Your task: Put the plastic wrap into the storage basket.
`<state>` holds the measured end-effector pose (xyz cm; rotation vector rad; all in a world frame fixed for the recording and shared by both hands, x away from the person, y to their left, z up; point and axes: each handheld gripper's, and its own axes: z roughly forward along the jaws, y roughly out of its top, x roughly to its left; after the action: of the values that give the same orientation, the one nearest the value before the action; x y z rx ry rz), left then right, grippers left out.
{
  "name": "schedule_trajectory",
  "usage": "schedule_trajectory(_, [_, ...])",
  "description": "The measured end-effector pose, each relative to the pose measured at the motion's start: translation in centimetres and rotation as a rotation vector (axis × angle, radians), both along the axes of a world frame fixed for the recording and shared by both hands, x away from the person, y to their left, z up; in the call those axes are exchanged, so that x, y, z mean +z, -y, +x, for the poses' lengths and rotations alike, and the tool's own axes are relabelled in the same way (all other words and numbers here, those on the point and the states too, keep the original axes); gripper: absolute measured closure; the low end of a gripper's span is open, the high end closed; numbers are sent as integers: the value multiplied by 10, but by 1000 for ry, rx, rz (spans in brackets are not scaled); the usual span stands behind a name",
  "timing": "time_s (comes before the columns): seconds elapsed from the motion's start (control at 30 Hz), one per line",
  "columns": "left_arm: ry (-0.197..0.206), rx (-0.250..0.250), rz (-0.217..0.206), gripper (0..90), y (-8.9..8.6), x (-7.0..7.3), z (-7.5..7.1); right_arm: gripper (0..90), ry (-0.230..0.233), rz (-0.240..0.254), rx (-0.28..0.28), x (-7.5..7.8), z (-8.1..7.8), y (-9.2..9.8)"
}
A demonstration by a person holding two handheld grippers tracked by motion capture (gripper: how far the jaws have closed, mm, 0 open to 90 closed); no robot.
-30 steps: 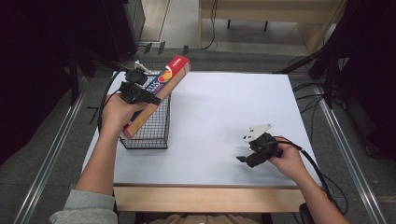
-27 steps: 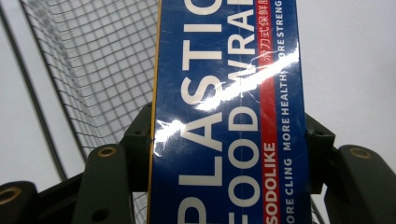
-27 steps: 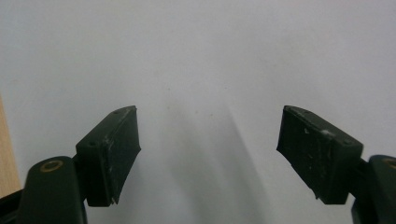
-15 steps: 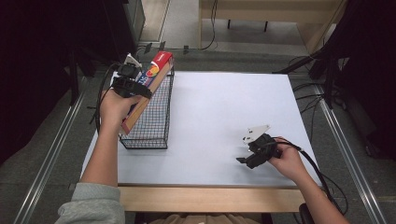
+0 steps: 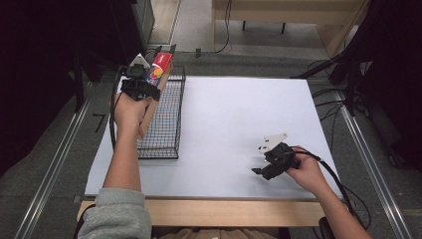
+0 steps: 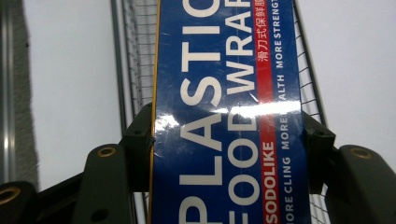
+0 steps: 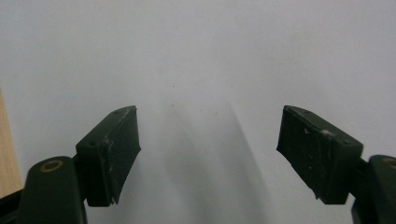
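Note:
A long box of plastic food wrap [image 5: 158, 69], blue with a red end, lies lengthwise over the black wire basket [image 5: 166, 124] at the table's left, its far end tilted up. My left gripper [image 5: 141, 85] is shut on the plastic wrap box [image 6: 224, 130], with a jaw pressed on each side, and basket wires [image 6: 135, 84] show beneath. My right gripper [image 5: 262, 172] rests low at the front right of the white table sheet [image 5: 239, 114]. It stands open [image 7: 208, 154] with nothing between its jaws.
The wooden table edge [image 5: 229, 211] runs along the front. Dark equipment and cables [image 5: 348, 84] stand around the table's far and right sides. A metal rail [image 5: 50, 169] runs along the floor at the left.
My left gripper has carried the wrap box leftward and farther back, swinging it from a diagonal to lengthwise along the basket. The right gripper has stayed put.

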<state>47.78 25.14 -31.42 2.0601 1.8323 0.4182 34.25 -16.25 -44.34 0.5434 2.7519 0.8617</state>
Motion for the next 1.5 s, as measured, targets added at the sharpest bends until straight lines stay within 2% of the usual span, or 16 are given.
schedule_trajectory(0.03, [-4,-3,-14,395,2,0,1,217,0,3,1,0,0,0])
schedule_trajectory(0.1, [-6,1,-12,395,6,-3,4,217,-1,4,0,0,1,0])
schedule_trajectory(0.17, [-18,15,-7,395,9,-8,7,217,-1,1,1,0,0,0])
schedule_trajectory(0.23, [-13,19,14,394,13,-13,8,217,2,-3,5,-1,0,0])
schedule_trajectory(0.33, [-13,26,-22,394,14,-19,10,217,2,-2,5,0,0,0])
schedule_trajectory(0.37, [-16,24,-23,394,14,-21,11,217,3,-1,4,0,0,0])
schedule_trajectory(0.6, [-48,31,-5,394,18,-38,14,217,3,0,6,0,0,0])
schedule_trajectory(0.67, [-49,39,23,393,20,-43,15,217,4,0,7,0,0,0])
schedule_trajectory(0.73, [-49,46,29,393,20,-47,16,217,3,1,7,0,0,0])
schedule_trajectory(0.8, [-50,48,0,393,19,-51,18,217,4,1,9,0,0,0])
schedule_trajectory(0.9, [-55,47,11,393,22,-55,19,217,2,0,8,0,0,0])
schedule_trajectory(1.27, [-83,48,-14,392,26,-74,22,217,4,0,10,1,0,0])
schedule_trajectory(1.5, [-69,60,-35,391,29,-81,22,217,4,-2,9,0,0,-1])
